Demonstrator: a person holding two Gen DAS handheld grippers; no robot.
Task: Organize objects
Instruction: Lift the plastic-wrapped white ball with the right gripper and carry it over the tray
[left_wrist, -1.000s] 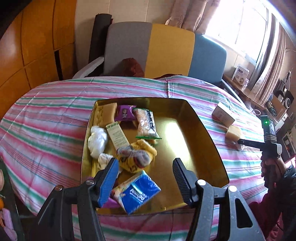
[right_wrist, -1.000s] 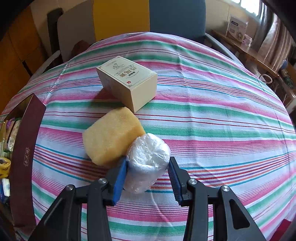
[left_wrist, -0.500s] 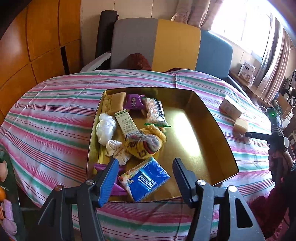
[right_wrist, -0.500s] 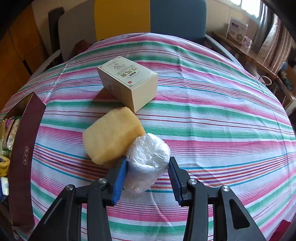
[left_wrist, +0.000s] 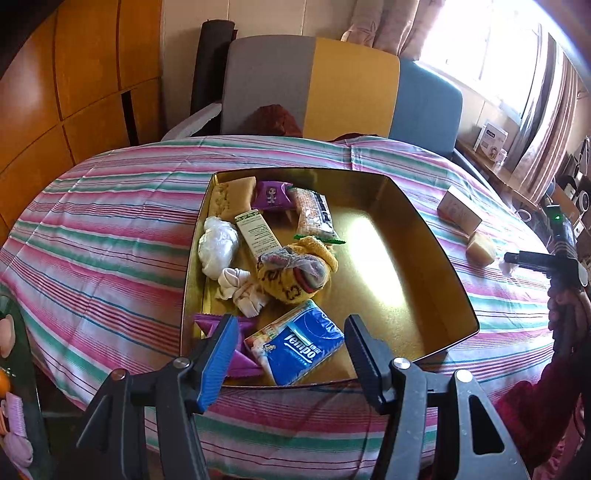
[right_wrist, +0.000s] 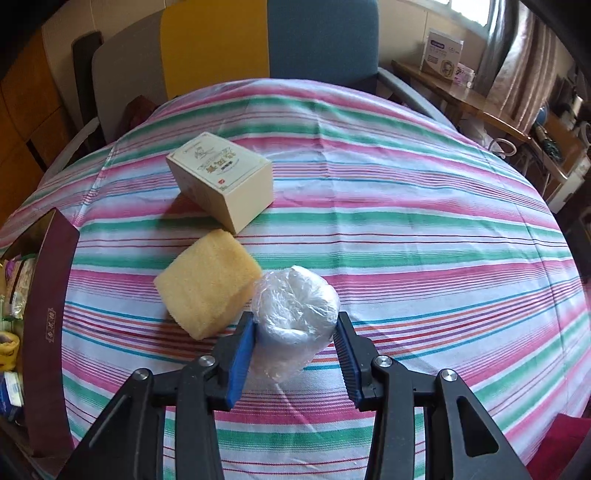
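My right gripper jaws straddle the plastic-wrapped roll, not yet clamped; my left gripper gapes idle.

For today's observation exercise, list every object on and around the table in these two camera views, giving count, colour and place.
Tray: one, gold, on the striped tablecloth.
Tempo tissue pack: one, blue, tray's near edge.
Socks bundle: one, yellow and grey, mid-tray.
White bags: two, tray's left side.
Purple packets: two, far and near tray ends.
Snack packet: one, far tray end.
Slim box: one, white-green, in tray.
Cream box: one, on cloth.
Sponge: one, yellow, touching the roll.
Plastic-wrapped roll: one, white.
Chair: grey, yellow, blue.
Left gripper: open, over tray.
Right gripper: around roll.
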